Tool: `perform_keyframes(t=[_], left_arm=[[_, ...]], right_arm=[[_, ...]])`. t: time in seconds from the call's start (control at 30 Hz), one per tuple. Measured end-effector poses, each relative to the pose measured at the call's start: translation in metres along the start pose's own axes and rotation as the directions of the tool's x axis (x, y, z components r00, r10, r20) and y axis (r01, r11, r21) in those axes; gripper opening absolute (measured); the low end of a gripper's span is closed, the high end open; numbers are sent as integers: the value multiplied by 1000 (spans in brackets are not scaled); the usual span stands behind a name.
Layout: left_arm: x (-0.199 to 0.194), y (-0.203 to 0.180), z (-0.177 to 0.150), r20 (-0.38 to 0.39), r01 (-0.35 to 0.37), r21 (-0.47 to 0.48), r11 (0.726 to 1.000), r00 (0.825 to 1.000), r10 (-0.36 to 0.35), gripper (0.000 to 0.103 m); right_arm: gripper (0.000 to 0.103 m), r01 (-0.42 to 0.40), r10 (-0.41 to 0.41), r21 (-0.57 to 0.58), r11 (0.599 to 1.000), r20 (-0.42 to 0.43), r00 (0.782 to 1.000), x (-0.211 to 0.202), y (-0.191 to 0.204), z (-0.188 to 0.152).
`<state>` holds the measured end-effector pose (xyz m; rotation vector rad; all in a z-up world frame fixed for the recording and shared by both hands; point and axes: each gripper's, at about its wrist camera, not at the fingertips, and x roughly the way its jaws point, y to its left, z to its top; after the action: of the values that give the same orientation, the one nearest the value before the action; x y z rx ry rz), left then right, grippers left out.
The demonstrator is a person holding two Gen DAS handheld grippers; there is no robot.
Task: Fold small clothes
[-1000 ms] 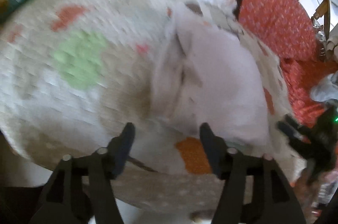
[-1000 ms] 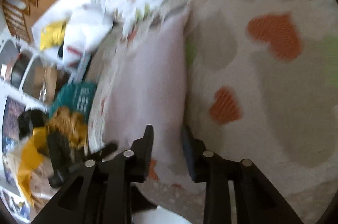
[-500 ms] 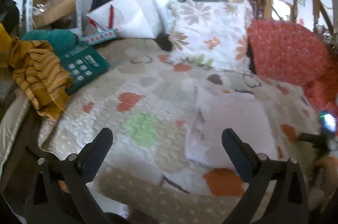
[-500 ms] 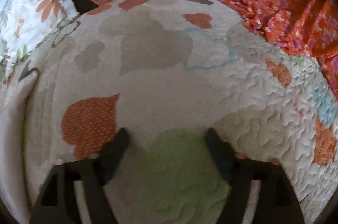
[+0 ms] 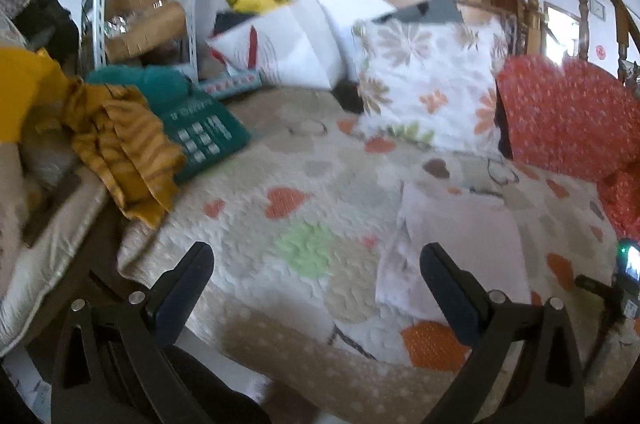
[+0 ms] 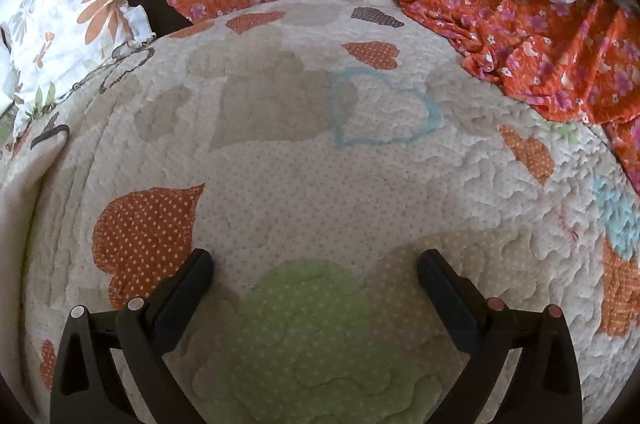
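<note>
Folded white cloth [image 5: 460, 244], soft rectangle, flat on puffy heart-patched quilt [image 5: 304, 216].

Left wrist view across quilt [image 5: 280, 244], right steeply down, close; quilt shared.

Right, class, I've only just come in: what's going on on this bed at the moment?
A person is folding small clothes with a gripper in each hand. A pale folded garment lies flat on the heart-patterned quilt. The left gripper and right gripper are both open and empty. A mustard striped garment lies crumpled at the quilt's left edge.
</note>
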<state>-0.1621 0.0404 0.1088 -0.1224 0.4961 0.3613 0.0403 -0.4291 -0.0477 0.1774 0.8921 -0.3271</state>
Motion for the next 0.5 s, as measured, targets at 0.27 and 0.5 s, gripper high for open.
perform_keyframes(t=[0.27,0.5], left_arm=[[-46,4,17,112,16,17,1000,994,-18,103],[-41,3,14,33,45,32,998,998,-46,103]], right_arm=[[103,-2,2,2,1000,0,1000,-1,1,-1],[103,-2,2,1,1000,0,1000,-1,1,-1]])
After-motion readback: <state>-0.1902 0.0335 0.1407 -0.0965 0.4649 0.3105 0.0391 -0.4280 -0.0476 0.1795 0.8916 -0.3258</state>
